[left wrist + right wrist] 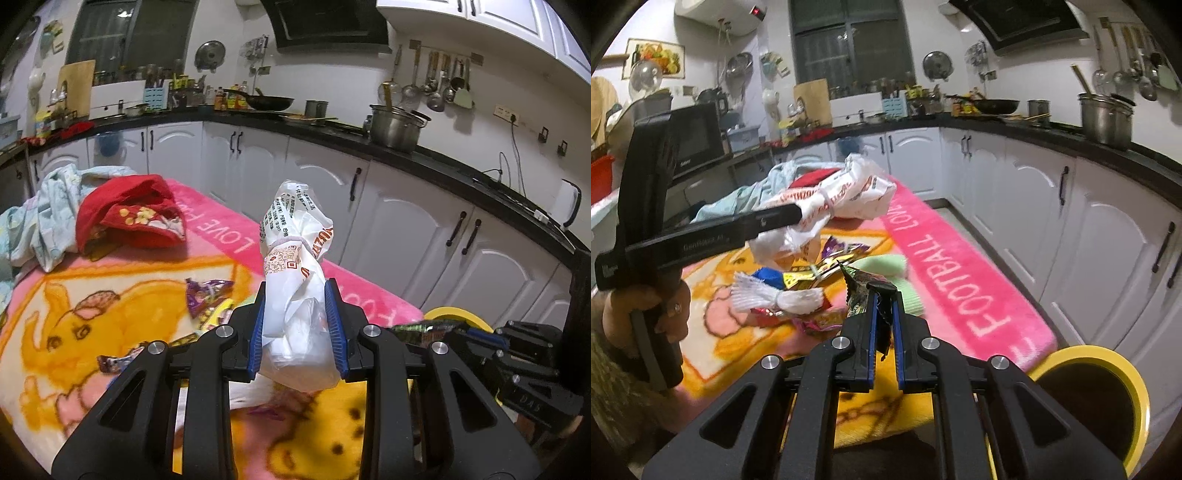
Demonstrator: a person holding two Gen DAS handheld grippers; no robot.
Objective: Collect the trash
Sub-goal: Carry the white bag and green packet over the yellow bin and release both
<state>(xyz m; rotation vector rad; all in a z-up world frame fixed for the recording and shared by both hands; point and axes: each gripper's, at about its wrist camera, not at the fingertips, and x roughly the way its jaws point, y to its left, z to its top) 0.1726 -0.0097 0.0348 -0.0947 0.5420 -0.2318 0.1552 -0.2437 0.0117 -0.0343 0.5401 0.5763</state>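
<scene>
The left tongs [298,325] grip a crumpled white plastic bag [295,258] held above the blanket [110,314]. The right tongs [884,295] pinch a foil wrapper [858,291], near the yellow-rimmed bin [1123,373]; more wrappers [798,291] lie on the blanket.

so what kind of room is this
A home kitchen, most likely: a wok and a steel stockpot stand on the dark counter, and ladles hang on the wall.

Yellow bin [1123,373] cut off by right wrist picture's edge. White bag [295,295] hides blanket [129,306] behind; its print too small to read.
</scene>
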